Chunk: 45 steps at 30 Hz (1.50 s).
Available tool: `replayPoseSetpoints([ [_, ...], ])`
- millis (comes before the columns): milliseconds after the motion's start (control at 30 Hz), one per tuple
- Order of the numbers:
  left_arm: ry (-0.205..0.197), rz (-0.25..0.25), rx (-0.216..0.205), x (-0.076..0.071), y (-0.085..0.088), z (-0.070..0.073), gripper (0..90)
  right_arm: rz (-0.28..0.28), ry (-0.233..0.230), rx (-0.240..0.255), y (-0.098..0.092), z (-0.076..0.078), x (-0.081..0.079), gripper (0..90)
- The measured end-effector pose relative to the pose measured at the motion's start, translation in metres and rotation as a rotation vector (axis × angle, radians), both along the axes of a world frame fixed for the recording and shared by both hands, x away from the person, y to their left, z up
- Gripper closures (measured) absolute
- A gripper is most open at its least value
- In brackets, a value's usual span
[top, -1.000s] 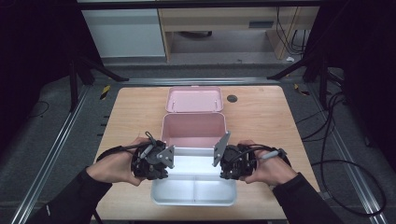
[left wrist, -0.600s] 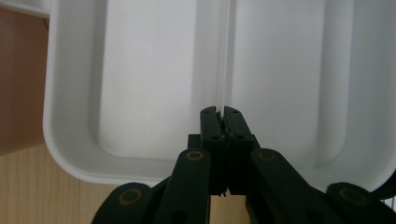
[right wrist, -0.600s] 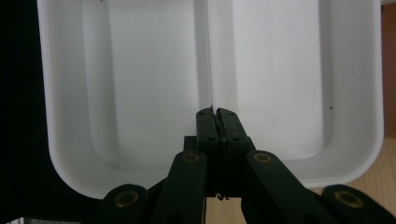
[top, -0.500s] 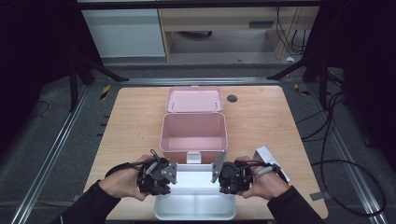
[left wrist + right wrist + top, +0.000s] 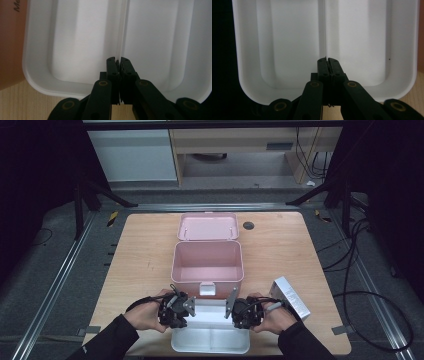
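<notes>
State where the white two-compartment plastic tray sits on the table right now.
In the high view, the white two-compartment plastic tray is at the table's near edge, before the open pink box.

On the wooden tabletop [image 5: 280,250] an open pink box [image 5: 207,265] sits at the centre with its pink lid [image 5: 208,226] lying flat just behind it at twelve o'clock, a dark round grommet [image 5: 248,225] beside the lid at three o'clock, and a small white carton [image 5: 290,297] at four o'clock of the box.
</notes>
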<state>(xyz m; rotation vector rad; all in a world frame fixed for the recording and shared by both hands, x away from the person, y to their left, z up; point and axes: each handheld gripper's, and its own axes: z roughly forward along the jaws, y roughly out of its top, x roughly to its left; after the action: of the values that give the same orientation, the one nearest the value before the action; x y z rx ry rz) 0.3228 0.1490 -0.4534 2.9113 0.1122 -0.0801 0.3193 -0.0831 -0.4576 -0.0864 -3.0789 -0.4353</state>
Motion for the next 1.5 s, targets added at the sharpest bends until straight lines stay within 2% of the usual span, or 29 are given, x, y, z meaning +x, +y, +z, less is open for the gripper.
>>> replayPoseSetpoints([
  [67, -0.009, 0.005, 0.019, 0.002, 0.000, -0.007, 87.4, -0.002, -0.004, 0.001, 0.001, -0.005, 0.001, 89.4],
  [133, -0.004, 0.008, 0.023, 0.002, 0.000, -0.008, 87.3, -0.010, -0.006, 0.008, 0.001, -0.009, 0.003, 89.2],
  [467, -0.026, 0.013, 0.064, 0.005, 0.000, -0.018, 86.5, -0.026, -0.014, 0.015, 0.005, -0.015, 0.005, 88.6],
  [567, -0.018, 0.027, 0.063, 0.005, 0.002, -0.018, 85.7, -0.034, -0.015, 0.030, 0.004, -0.016, 0.005, 86.8],
  [667, -0.027, 0.058, 0.024, 0.004, 0.008, -0.012, 80.7, -0.071, -0.017, 0.056, 0.002, -0.013, 0.005, 78.7],
  [700, -0.027, 0.058, 0.024, 0.004, 0.008, -0.012, 79.2, -0.071, -0.017, 0.056, 0.002, -0.013, 0.005, 78.7],
  [733, -0.038, 0.088, -0.010, 0.005, 0.014, -0.005, 77.1, -0.116, -0.023, 0.096, -0.003, -0.007, 0.006, 73.5],
  [767, -0.038, 0.088, -0.010, 0.005, 0.014, -0.005, 75.0, -0.143, -0.017, 0.123, -0.006, -0.004, 0.006, 72.4],
  [800, -0.042, 0.104, -0.028, 0.005, 0.018, -0.001, 75.0, -0.143, -0.017, 0.123, -0.006, -0.004, 0.006, 72.4],
  [900, -0.072, 0.168, -0.084, 0.004, 0.029, 0.010, 67.4, -0.213, -0.026, 0.207, -0.015, 0.004, 0.009, 66.2],
  [933, -0.086, 0.200, -0.116, 0.005, 0.035, 0.016, 62.3, -0.276, -0.043, 0.245, -0.022, 0.008, 0.011, 61.8],
  [967, -0.086, 0.200, -0.116, 0.005, 0.035, 0.016, 60.0, -0.276, -0.043, 0.245, -0.022, 0.008, 0.011, 61.8],
  [1000, -0.103, 0.238, -0.142, 0.006, 0.043, 0.022, 58.0, -0.330, -0.070, 0.273, -0.028, 0.011, 0.014, 56.7],
  [1067, -0.108, 0.308, -0.173, 0.009, 0.052, 0.027, 50.9, -0.371, -0.101, 0.289, -0.034, 0.014, 0.016, 55.3],
  [1100, -0.108, 0.308, -0.173, 0.009, 0.052, 0.027, 48.2, -0.371, -0.101, 0.289, -0.034, 0.014, 0.016, 55.3],
  [1133, -0.120, 0.343, -0.191, 0.010, 0.058, 0.029, 45.9, -0.419, -0.116, 0.295, -0.040, 0.017, 0.017, 51.4],
  [1167, -0.120, 0.343, -0.191, 0.010, 0.058, 0.029, 43.9, -0.419, -0.116, 0.295, -0.040, 0.017, 0.017, 51.4],
  [1200, -0.147, 0.386, -0.205, 0.013, 0.066, 0.030, 40.5, -0.464, -0.123, 0.307, -0.046, 0.020, 0.017, 49.5],
  [1267, -0.157, 0.403, -0.210, 0.014, 0.068, 0.030, 34.6, -0.481, -0.135, 0.312, -0.051, 0.022, 0.018, 47.8],
  [1300, -0.176, 0.434, -0.222, 0.016, 0.072, 0.030, 34.6, -0.499, -0.138, 0.318, -0.053, 0.024, 0.018, 46.9],
  [1333, -0.190, 0.493, -0.243, 0.020, 0.078, 0.030, 29.5, -0.550, -0.158, 0.336, -0.062, 0.029, 0.021, 44.8],
  [1367, -0.190, 0.493, -0.243, 0.020, 0.078, 0.030, 27.8, -0.550, -0.158, 0.336, -0.062, 0.029, 0.021, 44.8],
  [1400, -0.192, 0.578, -0.277, 0.025, 0.088, 0.030, 27.3, -0.593, -0.177, 0.353, -0.069, 0.035, 0.024, 44.2],
  [1467, -0.204, 0.662, -0.308, 0.030, 0.097, 0.030, 26.1, -0.638, -0.210, 0.368, -0.077, 0.040, 0.026, 42.8],
  [1500, -0.204, 0.662, -0.308, 0.030, 0.097, 0.030, 25.9, -0.638, -0.210, 0.368, -0.077, 0.040, 0.026, 42.8],
])
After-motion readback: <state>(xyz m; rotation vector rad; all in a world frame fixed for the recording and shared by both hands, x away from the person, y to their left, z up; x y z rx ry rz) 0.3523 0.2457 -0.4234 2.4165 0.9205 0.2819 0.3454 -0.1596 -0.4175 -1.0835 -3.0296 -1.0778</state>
